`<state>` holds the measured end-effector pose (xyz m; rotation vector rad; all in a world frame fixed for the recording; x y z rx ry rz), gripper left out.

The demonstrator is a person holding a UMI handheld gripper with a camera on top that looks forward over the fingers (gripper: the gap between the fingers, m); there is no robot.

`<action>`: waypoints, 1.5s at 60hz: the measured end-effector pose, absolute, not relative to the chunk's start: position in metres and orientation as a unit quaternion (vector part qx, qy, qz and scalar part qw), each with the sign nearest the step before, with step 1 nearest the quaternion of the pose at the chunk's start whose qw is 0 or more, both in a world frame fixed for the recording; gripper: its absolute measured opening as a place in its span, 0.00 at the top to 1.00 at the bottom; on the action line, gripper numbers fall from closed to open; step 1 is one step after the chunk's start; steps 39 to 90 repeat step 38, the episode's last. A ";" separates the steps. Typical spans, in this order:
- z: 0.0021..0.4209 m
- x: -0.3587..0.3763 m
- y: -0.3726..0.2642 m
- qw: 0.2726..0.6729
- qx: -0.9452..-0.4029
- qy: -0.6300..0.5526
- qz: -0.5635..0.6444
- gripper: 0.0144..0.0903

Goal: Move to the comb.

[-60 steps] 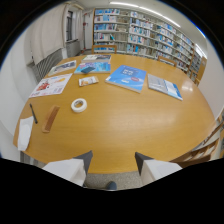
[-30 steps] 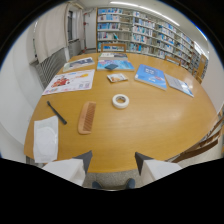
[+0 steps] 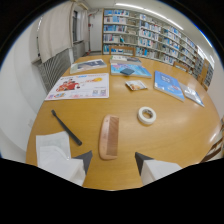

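Observation:
A flat wooden comb [image 3: 108, 136] lies on the round wooden table [image 3: 165, 135], just ahead of my gripper [image 3: 113, 161] and slightly toward its left finger. Both fingertips [image 3: 84, 160] show as dark wedges with a wide gap, so the gripper is open and holds nothing. The comb's near end sits just beyond the gap between the fingers.
A black pen-like stick [image 3: 66, 128] lies left of the comb, with a white cloth [image 3: 56, 155] by the left finger. A tape roll [image 3: 146, 115] sits to the right. Posters [image 3: 80, 86], magazines [image 3: 167, 84] and a small packet [image 3: 135, 85] lie farther off; bookshelves [image 3: 145, 35] stand behind.
The view has swung left and moved forward: the comb has come from far left to just ahead of the fingers, and the tape roll has shifted to the right.

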<state>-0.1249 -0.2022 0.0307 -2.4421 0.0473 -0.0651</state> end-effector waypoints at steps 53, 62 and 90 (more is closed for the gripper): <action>0.006 -0.123 -0.113 0.355 -0.934 0.014 -0.036 0.07; 0.006 -0.123 -0.113 0.355 -0.934 0.014 -0.036 0.07; 0.006 -0.123 -0.113 0.355 -0.934 0.014 -0.036 0.07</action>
